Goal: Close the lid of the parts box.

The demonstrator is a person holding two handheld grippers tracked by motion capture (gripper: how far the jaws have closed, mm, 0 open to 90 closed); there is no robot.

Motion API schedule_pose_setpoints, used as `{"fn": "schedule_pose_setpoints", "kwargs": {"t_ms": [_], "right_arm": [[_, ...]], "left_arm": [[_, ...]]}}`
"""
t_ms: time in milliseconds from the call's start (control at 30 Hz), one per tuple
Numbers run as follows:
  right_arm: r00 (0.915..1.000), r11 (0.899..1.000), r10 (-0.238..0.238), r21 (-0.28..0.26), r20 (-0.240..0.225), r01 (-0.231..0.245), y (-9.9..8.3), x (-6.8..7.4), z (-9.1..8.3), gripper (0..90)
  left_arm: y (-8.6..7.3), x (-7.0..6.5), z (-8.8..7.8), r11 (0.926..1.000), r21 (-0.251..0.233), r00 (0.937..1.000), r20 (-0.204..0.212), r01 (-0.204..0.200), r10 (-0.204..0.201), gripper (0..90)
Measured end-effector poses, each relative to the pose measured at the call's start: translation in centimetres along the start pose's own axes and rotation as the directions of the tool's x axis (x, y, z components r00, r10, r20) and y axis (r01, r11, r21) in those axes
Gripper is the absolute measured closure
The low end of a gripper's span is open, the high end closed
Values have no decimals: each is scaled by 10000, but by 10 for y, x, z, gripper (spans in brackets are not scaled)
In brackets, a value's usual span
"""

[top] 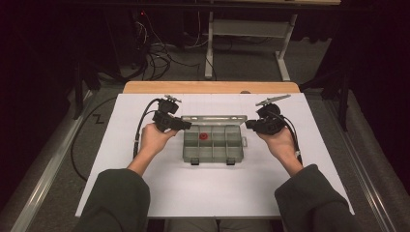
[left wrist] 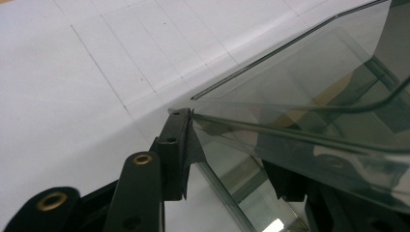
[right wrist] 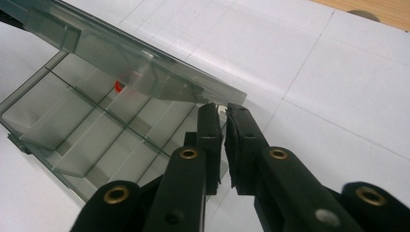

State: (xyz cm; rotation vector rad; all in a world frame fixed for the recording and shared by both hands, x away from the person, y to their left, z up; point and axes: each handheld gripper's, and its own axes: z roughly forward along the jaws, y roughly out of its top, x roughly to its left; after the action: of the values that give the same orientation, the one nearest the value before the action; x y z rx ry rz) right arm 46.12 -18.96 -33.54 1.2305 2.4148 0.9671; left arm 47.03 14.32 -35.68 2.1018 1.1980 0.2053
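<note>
- Reaching in from the bottom of the high view, both forearms lie on the white counter (top: 145, 193), one hand at each end of the box (top: 212, 145).
- Left tongs (left wrist: 232, 150) stand apart around the lid (left wrist: 309, 96) corner; whether they press it I cannot tell.
- Right tongs (right wrist: 225, 121) are clamped on the other lid corner, which is lifted and tilted.
- A red piece (top: 203, 136) lies inside the box.
</note>
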Motion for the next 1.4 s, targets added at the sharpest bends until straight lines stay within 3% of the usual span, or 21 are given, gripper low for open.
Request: {"fn": "schedule_pose_setpoints", "kwargs": {"t_ms": [333,533,633,800,1000,1200,1400], "right_arm": [[10000,10000,-75,4,-27,75,0,2,1,863],[10000,10000,-65,-12,-53,65,-1,3,-1,862],[9999,9999,-123,15,-62,123,-1,3,-1,862],[9998,9998,-191,-7,-94,191,-2,4,-3,862],[9995,9996,-270,42,-133,271,-3,5,-4,862],[9995,9996,-278,80,-158,280,-4,6,-4,862],[9992,9993,-341,140,-204,344,-6,6,-5,862]], "left_arm": [[-7,-1,-2,10000,-20,9998,180,86,-85,550],[-12,0,-3,9998,129,9997,223,130,-133,600],[-14,1,-6,9994,210,9996,-89,281,-279,638],[-17,8,-15,9979,170,9977,-261,631,-627,680],[-16,15,-24,9930,-391,9934,-236,1116,-1126,721],[-10,10,-30,9890,-1058,9945,-43,1033,-1043,733],[-10,8,-29,9879,-1184,9950,49,999,-1000,739]]}}
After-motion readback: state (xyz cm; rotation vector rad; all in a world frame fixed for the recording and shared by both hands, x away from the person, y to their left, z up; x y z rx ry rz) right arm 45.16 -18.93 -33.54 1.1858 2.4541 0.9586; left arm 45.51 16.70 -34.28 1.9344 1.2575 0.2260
